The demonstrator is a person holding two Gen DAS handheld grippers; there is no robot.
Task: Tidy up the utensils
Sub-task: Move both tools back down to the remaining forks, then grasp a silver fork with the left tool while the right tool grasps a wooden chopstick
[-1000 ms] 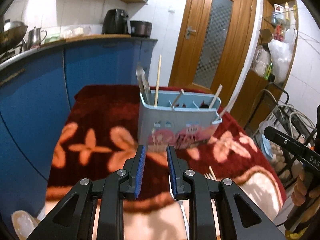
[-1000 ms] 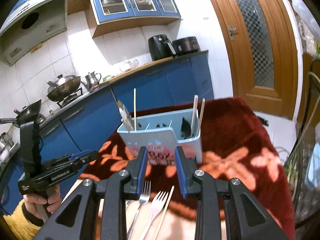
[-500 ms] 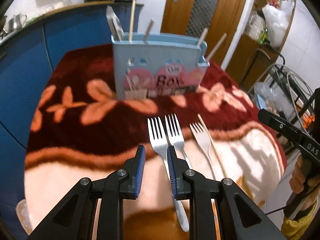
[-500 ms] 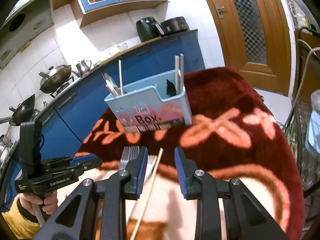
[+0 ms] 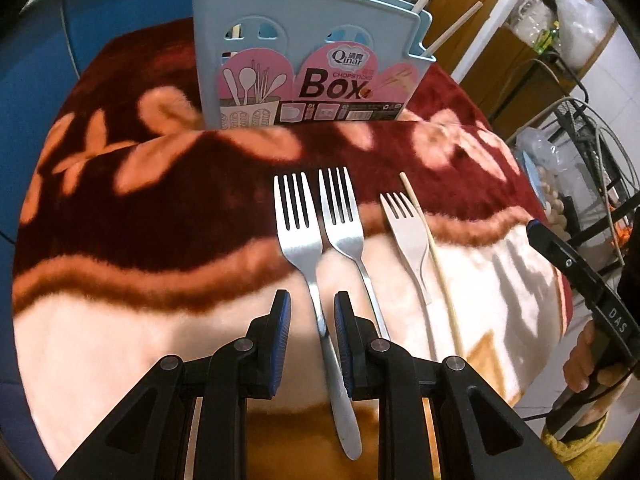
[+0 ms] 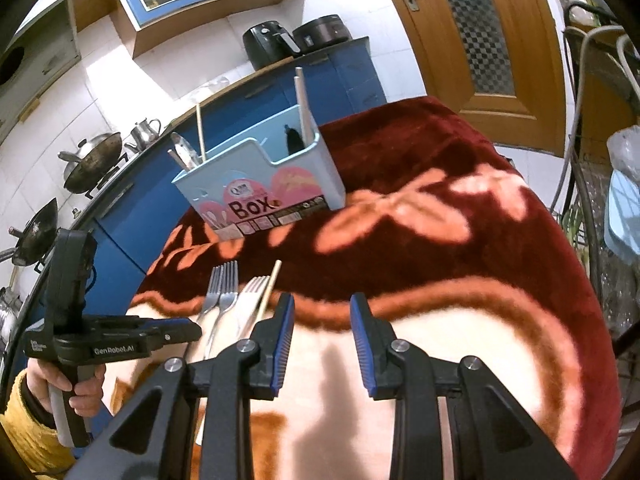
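Left gripper (image 5: 308, 306) stands open, its blue-padded fingers (image 5: 281, 320) either side of the handle of the leftmost fork (image 5: 298, 220), nearer the right pad; I cannot tell whether either pad touches the handle. That fork lies flat on the blanket (image 5: 120, 320), tines pointing toward the holder. Just beside it on the right lies a second steel fork (image 5: 340, 216), its handle running under the right finger. Further right, apart from that pair, lies a smaller pale fork (image 5: 406, 232), and a single wooden chopstick (image 5: 430, 248) lies right against its right edge.

Beyond the tines, at the far side of the blanket, a light blue utensil holder (image 5: 304, 20) stands upright, with a pink label reading "Qinar Chopsticks Box". Chopsticks and some metal utensils stick up out of it; which compartments they sit in cannot be made out.

Right gripper (image 6: 322, 316) is also open, jaws spread wide with nothing between them, hanging over a bare stretch of blanket to the right of the forks. In its view the left gripper's body and the hand (image 6: 76, 384) holding it show at lower left.

Behind the table run blue kitchen cabinets (image 6: 132, 216) with woks (image 6: 92, 160) and a kettle (image 6: 144, 132), and a wooden door (image 6: 472, 32) stands at right.
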